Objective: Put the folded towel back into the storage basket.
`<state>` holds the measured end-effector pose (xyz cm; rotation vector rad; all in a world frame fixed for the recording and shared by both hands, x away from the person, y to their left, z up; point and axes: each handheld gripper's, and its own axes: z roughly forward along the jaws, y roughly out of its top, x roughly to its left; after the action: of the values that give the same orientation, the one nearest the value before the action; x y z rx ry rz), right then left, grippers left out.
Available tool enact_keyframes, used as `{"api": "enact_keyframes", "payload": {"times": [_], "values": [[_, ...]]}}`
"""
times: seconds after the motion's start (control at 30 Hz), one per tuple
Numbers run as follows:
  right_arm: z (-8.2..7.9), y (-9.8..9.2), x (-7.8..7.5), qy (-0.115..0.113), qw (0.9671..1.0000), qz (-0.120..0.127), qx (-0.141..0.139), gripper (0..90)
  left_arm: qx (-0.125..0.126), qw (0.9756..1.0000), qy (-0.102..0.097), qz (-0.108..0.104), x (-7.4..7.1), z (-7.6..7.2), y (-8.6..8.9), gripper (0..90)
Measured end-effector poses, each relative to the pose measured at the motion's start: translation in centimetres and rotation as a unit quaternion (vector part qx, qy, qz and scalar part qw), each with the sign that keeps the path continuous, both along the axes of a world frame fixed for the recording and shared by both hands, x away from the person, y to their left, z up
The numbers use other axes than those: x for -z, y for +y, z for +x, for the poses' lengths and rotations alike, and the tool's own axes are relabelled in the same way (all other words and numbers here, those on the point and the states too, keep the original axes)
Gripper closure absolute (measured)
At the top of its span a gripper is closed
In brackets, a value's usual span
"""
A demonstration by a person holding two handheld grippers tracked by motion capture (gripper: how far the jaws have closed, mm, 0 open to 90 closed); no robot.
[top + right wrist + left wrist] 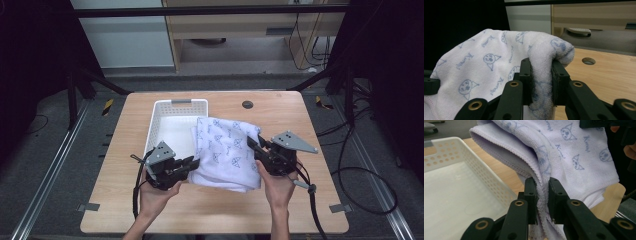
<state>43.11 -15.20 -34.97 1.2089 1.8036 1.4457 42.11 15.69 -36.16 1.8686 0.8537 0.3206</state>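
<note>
Item 1: towel (pixel 227 150). White, folded in several layers, printed with small blue cartoon faces and script. It is held between my two grippers over the middle of the desk (pixel 280 210); its far left corner overhangs the rim of the basket, and its near folded edge sags toward the desk top. I cannot tell whether that edge touches the wood.

Item 2: my left gripper (pixel 192 162). Black, with a grey three-cornered plate on top, held in my left hand (pixel 157 195) at the towel's near left edge. In the left gripper view (pixel 542 195) its jaws are clamped on a bunch of hemmed towel layers, the cloth squeezed narrow between the pads.

Item 3: my right gripper (pixel 252 145). Same build, held in my right hand (pixel 277 187) at the towel's right side. In the right gripper view (pixel 541 80) its jaws are clamped on a thick rolled fold of the towel, which bulges over the top of the pads.

Item 4: basket (pixel 180 103). White plastic, rectangular, with perforated walls, standing on the far left part of the desk just beside my left gripper.

Item 5: desk. Light wood, with a round cable hole (pixel 247 104) near the far edge.
</note>
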Motion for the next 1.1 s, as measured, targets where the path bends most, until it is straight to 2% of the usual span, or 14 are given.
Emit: {"api": "enact_keyframes", "payload": {"times": [0.6,1.1], "values": [[2.1,3.5,-1.3,-0.011,0.9998,0.002,-0.019,74.6,-0.036,0.9992,-0.005,-0.018,-1.2,1.0,3.5,78.0],[4.4,6.1,-1.3,-0.006,0.9996,0.002,-0.026,74.6,-0.07,0.9973,0.001,-0.019,-0.9,2.4,5.5,78.0]]}}
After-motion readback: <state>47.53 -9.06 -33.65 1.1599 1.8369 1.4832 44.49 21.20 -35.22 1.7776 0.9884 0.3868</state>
